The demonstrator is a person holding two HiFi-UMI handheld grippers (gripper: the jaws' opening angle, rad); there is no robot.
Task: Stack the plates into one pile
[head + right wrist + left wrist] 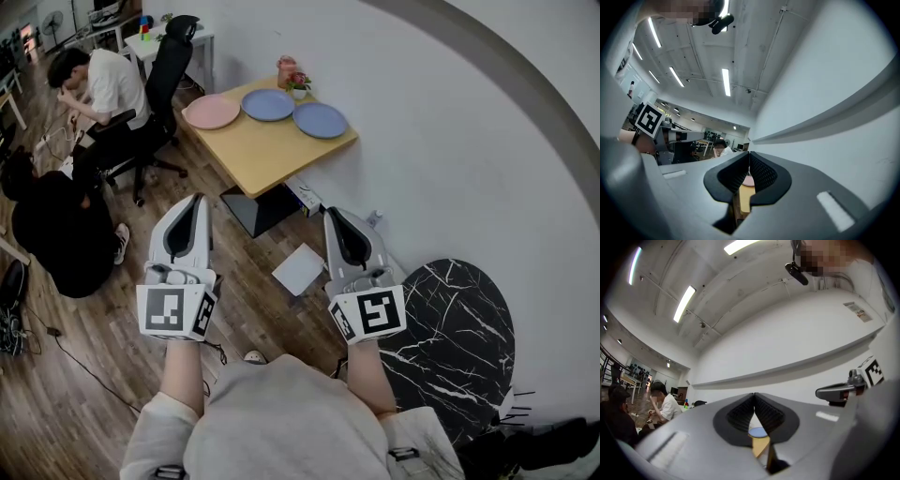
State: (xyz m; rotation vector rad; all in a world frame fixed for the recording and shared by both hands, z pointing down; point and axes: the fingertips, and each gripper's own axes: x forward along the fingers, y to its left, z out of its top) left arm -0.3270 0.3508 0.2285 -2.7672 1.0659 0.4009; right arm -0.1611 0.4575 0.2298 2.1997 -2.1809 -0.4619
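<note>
Both grippers shut and empty; plates lay unstacked well ahead.

The left gripper (195,201) and right gripper (334,214) were held side by side above the wood-plank floor (103,375), each with jaws pressed together at the tips and nothing between them. Well beyond their tips stood a light wooden square table (267,159) bearing three plates flat in a row: a pink round plate (211,112) ahead of the left gripper, a blue round plate (268,104) beside it, and a second blue round plate (320,120) ahead of the right gripper. A black marble round tabletop (459,328) lay just right of the right gripper.
</note>
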